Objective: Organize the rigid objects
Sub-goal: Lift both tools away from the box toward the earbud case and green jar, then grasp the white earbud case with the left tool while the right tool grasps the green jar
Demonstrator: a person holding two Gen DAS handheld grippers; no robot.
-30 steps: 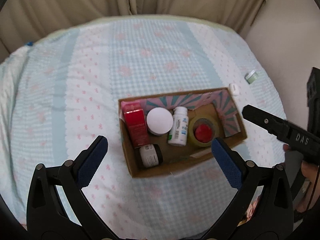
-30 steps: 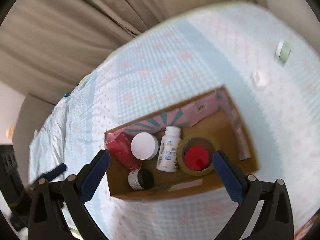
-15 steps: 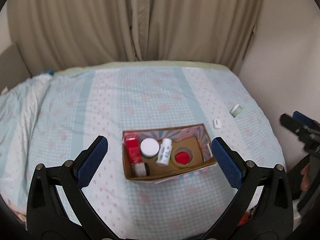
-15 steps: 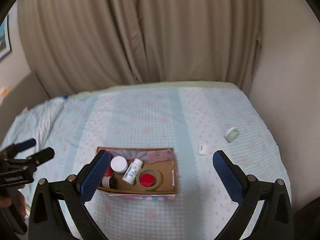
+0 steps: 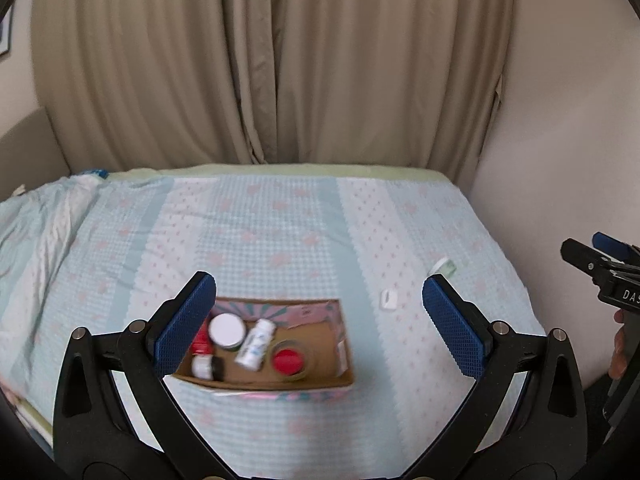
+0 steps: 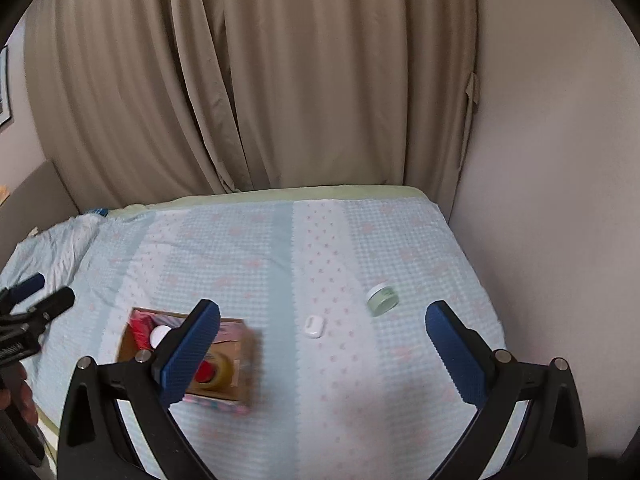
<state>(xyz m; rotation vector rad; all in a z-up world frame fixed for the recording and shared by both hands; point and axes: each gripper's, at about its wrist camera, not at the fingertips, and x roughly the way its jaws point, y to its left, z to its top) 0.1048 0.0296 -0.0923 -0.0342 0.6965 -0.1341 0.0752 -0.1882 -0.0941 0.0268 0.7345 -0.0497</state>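
An open cardboard box [image 5: 320, 382] [image 6: 246, 364] sits on the bed's near side. It holds a red carton [image 5: 199, 344], a white-lidded jar [image 5: 226, 330], a white bottle [image 5: 256, 344], a dark small jar [image 5: 206, 366] and a tape roll with a red centre [image 5: 288, 362]. A small white case [image 6: 313, 326] [image 5: 388, 298] and a green jar [image 6: 383, 299] [image 5: 445, 267] lie on the cover to the box's right. My left gripper [image 5: 320, 322] is open above the box. My right gripper [image 6: 322, 350] is open above the white case, nothing held.
The bed [image 5: 280, 232] has a light blue and pink patterned cover. Beige curtains [image 5: 260, 60] hang behind it and a plain wall [image 6: 560, 160] bounds its right side. A person's hand [image 5: 619, 354] holds the right gripper at the frame edge.
Both grippers pulled up and back from the box, so it looks smaller. The right gripper swung right, over the white case and green jar. Both stayed open.
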